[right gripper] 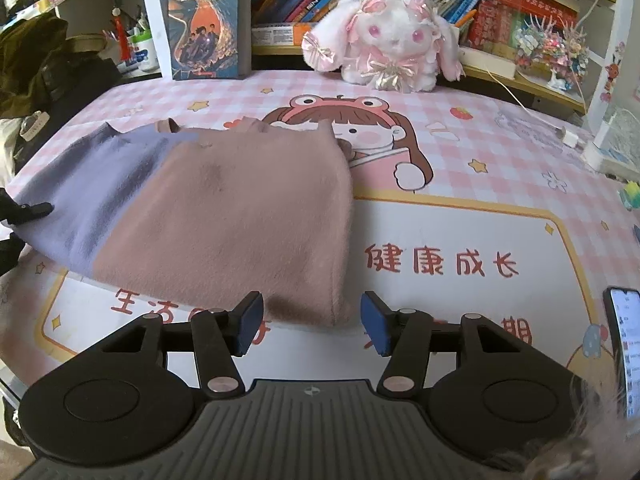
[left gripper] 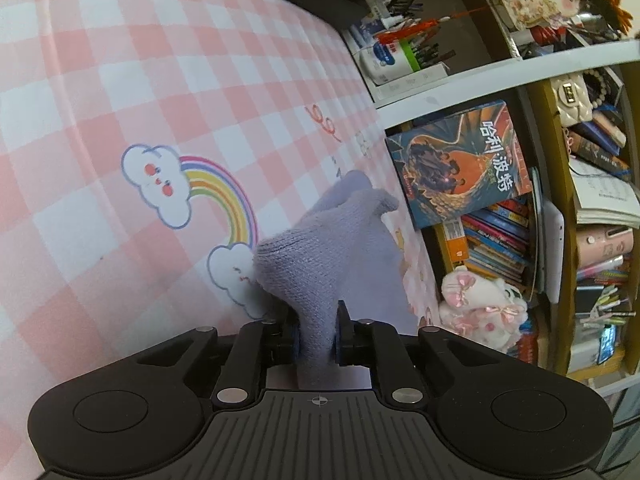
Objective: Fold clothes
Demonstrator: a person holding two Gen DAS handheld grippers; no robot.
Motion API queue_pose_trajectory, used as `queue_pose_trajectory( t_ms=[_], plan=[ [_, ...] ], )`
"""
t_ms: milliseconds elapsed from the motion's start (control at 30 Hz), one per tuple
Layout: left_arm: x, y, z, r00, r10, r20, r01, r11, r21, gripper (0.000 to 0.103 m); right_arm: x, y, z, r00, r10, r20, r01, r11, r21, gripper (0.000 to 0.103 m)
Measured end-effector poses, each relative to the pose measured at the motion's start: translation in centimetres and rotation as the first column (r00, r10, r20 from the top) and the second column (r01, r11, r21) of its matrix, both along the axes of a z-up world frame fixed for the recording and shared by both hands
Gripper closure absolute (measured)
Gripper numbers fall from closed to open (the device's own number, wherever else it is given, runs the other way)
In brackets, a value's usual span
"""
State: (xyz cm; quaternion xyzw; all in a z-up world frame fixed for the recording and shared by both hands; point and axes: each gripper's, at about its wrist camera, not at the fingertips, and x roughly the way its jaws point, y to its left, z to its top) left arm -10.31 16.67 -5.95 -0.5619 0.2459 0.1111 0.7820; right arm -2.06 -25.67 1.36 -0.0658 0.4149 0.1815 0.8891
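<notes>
A soft knit garment, half lilac and half dusty pink (right gripper: 224, 208), lies folded on the pink checked cartoon mat (right gripper: 460, 152). In the left wrist view my left gripper (left gripper: 316, 340) is shut on a bunched lilac fold of the garment (left gripper: 320, 248), which rises off the mat between its blue pads. That gripper's black finger (right gripper: 32, 210) shows at the lilac edge in the right wrist view. My right gripper (right gripper: 312, 326) stands open at the garment's near pink corner, its blue pads (right gripper: 250, 326) apart, with the corner just ahead of them and untouched.
A plush rabbit (right gripper: 384, 44) and an upright book (right gripper: 208, 24) stand at the mat's far edge before crowded bookshelves (right gripper: 500, 8). A lit phone (right gripper: 626, 344) lies at the right edge. A white charger and cable (right gripper: 568, 136) lie far right. Dark bags (right gripper: 36, 64) sit at the left.
</notes>
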Motion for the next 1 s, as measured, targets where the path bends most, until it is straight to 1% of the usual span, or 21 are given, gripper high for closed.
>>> queue_pose_trajectory(
  t_ms=[33,100,133,200,300,400,500,567,667,733,767,800,833,900,933,967,1000],
  plan=[
    [0.1,-0.2,0.4,1.0,0.004,0.001,-0.004,1.0,0.016,0.091,0.1,-0.1,0.1,1.0,0.013,0.004,-0.013,1.0,0.0,0.048],
    [0.2,-0.8,1.3,1.0,0.012,0.005,-0.012,0.999,0.052,0.091,0.3,-0.1,0.2,0.999,0.051,0.018,-0.051,0.999,-0.005,0.041],
    [0.3,-1.1,1.8,1.0,0.015,0.008,-0.016,0.997,0.072,0.091,0.3,-0.1,0.3,0.997,0.077,0.027,-0.077,0.997,-0.009,0.039],
    [0.5,-1.9,2.9,1.0,0.017,0.014,-0.019,0.993,0.118,0.091,0.4,-0.2,0.5,0.99,0.132,0.045,-0.131,0.991,-0.014,0.039],
    [1.0,-3.3,5.1,1.0,0.013,0.023,-0.017,0.98,0.198,0.091,0.8,-0.8,0.5,0.977,0.207,0.053,-0.207,0.978,0.006,0.039],
    [1.7,-4.9,7.0,1.0,0.006,0.02,-0.011,0.961,0.276,0.091,2.0,-1.9,0.3,0.976,0.217,0.026,-0.218,0.975,0.039,0.039],
    [2.0,-6.4,8.5,1.0,0.005,0.019,-0.011,0.945,0.326,0.091,3.7,-3.2,-0.2,0.981,0.192,-0.018,-0.19,0.978,0.087,0.041],
    [2.1,-7.6,9.5,1.0,-0.001,0.018,-0.006,0.933,0.361,0.091,4.5,-3.6,-0.7,0.976,0.213,-0.047,-0.207,0.972,0.107,0.042],
    [2.3,-10.1,11.4,0.999,-0.027,0.035,0.01,0.906,0.423,0.092,5.2,-3.7,-1.3,0.962,0.265,-0.071,-0.255,0.958,0.128,0.045],
    [2.5,-12.1,12.6,0.997,-0.065,0.047,0.036,0.88,0.473,0.092,5.6,-3.6,-1.7,0.949,0.303,-0.082,-0.291,0.947,0.136,0.05],
    [2.7,-13.4,13.2,0.995,-0.09,0.048,0.054,0.862,0.504,0.092,5.7,-3.6,-1.9,0.943,0.321,-0.088,-0.307,0.941,0.143,0.056],
    [2.9,-14.9,13.8,0.991,-0.124,0.045,0.08,0.837,0.542,0.092,6.0,-3.6,-2.1,0.937,0.335,-0.096,-0.319,0.935,0.155,0.06],
    [3.2,-16.6,14.3,0.986,-0.163,0.035,0.113,0.808,0.578,0.091,6.3,-3.6,-2.3,0.931,0.35,-0.105,-0.33,0.929,0.167,0.062],
    [3.9,-20.0,14.8,0.971,-0.239,0.006,0.181,0.749,0.637,0.091,6.6,-3.7,-2.5,0.921,0.376,-0.105,-0.354,0.918,0.182,0.064],
    [4.4,-21.8,14.6,0.961,-0.276,-0.02,0.221,0.724,0.654,0.09,6.8,-3.7,-2.5,0.916,0.388,-0.103,-0.366,0.912,0.184,0.064],
    [5.0,-23.7,14.0,0.949,-0.311,-0.056,0.27,0.704,0.657,0.09,6.8,-3.8,-2.5,0.911,0.4,-0.102,-0.378,0.907,0.188,0.064],
    [5.7,-25.3,13.1,0.934,-0.343,-0.094,0.318,0.688,0.652,0.086,6.9,-3.8,-2.5,0.906,0.412,-0.101,-0.388,0.901,0.192,0.064]
  ],
)
